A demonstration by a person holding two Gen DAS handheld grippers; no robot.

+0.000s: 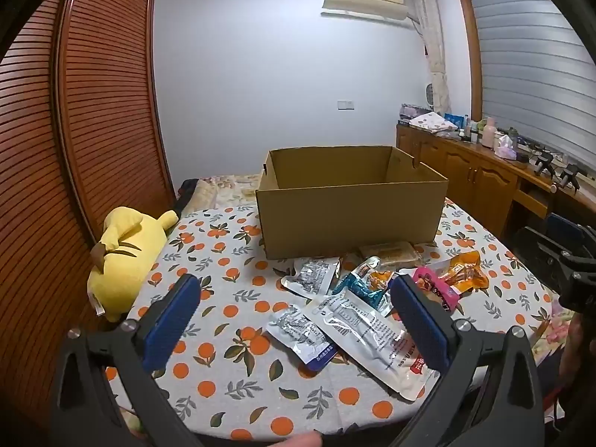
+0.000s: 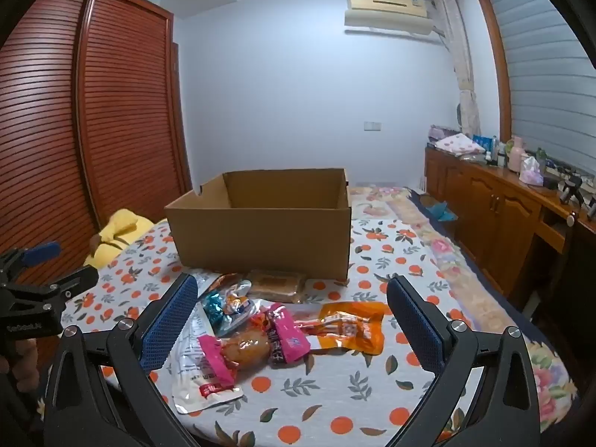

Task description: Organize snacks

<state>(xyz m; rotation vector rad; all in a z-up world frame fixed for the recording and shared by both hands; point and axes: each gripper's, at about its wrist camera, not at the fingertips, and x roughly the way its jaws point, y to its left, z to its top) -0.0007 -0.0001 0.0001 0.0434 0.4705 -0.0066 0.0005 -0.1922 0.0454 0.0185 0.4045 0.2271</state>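
Centre frame, the box (image 1: pixel 350 219) shows bare inner walls; snacks (image 2: pixel 283 324) lie before it; both claws, left claw (image 1: pixel 294 320) and right claw (image 2: pixel 292 320), gape apart.

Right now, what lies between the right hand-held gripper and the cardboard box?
In the right wrist view, loose snack packets cover the orange-print cloth between the open right hand-held gripper and the cardboard box. A brown packet lies closest to the box.

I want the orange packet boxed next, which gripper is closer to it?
Right. The orange packet lies just ahead between the right gripper's open jaws; the left gripper hovers over silver pouches farther left.
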